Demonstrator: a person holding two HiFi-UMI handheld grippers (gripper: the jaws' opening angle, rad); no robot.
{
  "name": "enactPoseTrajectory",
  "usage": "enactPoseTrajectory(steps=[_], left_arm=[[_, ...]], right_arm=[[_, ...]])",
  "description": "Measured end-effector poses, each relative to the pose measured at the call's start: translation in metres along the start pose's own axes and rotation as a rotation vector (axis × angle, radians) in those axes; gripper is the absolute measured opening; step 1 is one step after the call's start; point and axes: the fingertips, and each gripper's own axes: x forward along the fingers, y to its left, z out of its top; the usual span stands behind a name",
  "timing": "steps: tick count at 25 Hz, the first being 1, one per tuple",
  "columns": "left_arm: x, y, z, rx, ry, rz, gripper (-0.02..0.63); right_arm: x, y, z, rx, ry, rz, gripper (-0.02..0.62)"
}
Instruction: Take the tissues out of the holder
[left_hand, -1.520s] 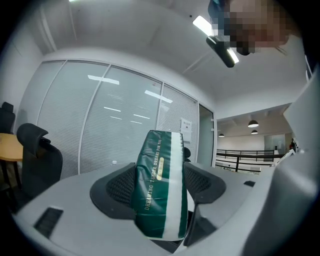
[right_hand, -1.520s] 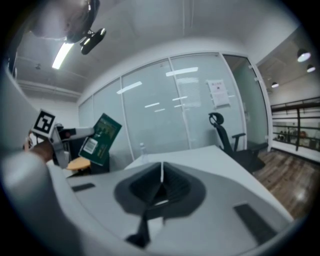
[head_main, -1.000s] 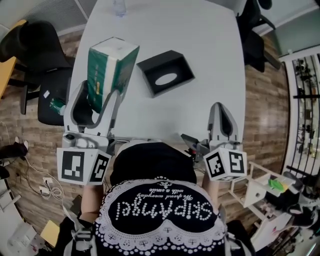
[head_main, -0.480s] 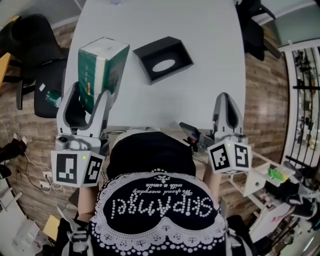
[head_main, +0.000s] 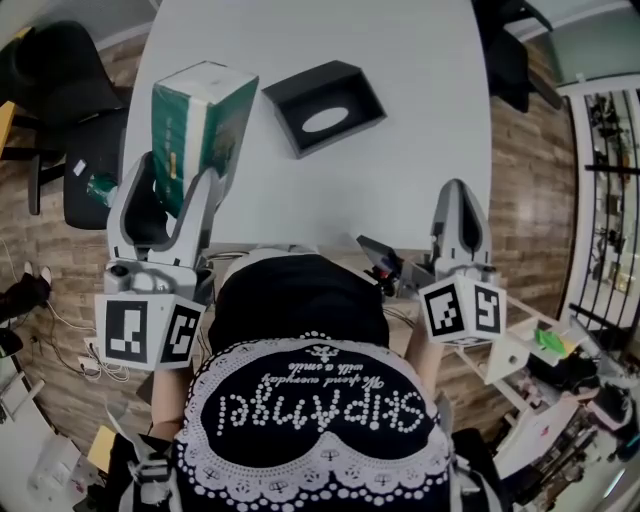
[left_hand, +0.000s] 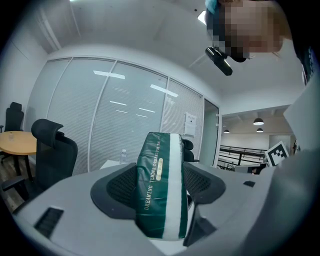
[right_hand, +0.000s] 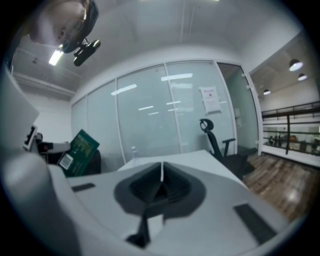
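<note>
A green and white pack of tissues (head_main: 200, 125) is held upright above the left edge of the white table (head_main: 420, 100), clamped between the jaws of my left gripper (head_main: 183, 190). In the left gripper view the tissue pack (left_hand: 161, 187) fills the gap between the jaws. The black tissue holder (head_main: 323, 107) lies on the table with its oval slot facing up, apart from the pack and to its right. My right gripper (head_main: 458, 215) is shut with nothing in it, at the table's near right edge. From the right gripper view the tissue pack (right_hand: 78, 152) shows at far left.
Black office chairs stand at the left (head_main: 60, 90) and at the far right (head_main: 515, 60) of the table. The person's body in a black top (head_main: 300, 330) fills the lower middle. A clear water bottle (right_hand: 133, 152) stands at the table's far end. Glass walls lie behind.
My left gripper has lifted the tissue pack slightly and shifted it a little left. The right gripper has barely moved.
</note>
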Motion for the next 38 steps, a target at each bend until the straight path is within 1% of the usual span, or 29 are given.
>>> enactPoseTrajectory(steps=[10,16,31,38], left_arm=[[0.004,-0.004,0.005,0.005,-0.005,-0.015,0.31],[0.006,-0.003,0.005,0.004,-0.003,-0.008,0.31],[0.009,0.0,0.006,-0.001,-0.008,-0.009,0.308],[0.004,-0.009,0.012,-0.001,-0.016,-0.016,0.307]], right_arm=[[-0.002,-0.005,0.003,-0.009,-0.001,-0.01,0.034],[0.001,-0.004,0.0,-0.028,0.015,0.0,0.034],[0.005,-0.002,-0.002,-0.03,0.021,0.001,0.034],[-0.003,-0.005,-0.001,-0.03,0.023,-0.001,0.034]])
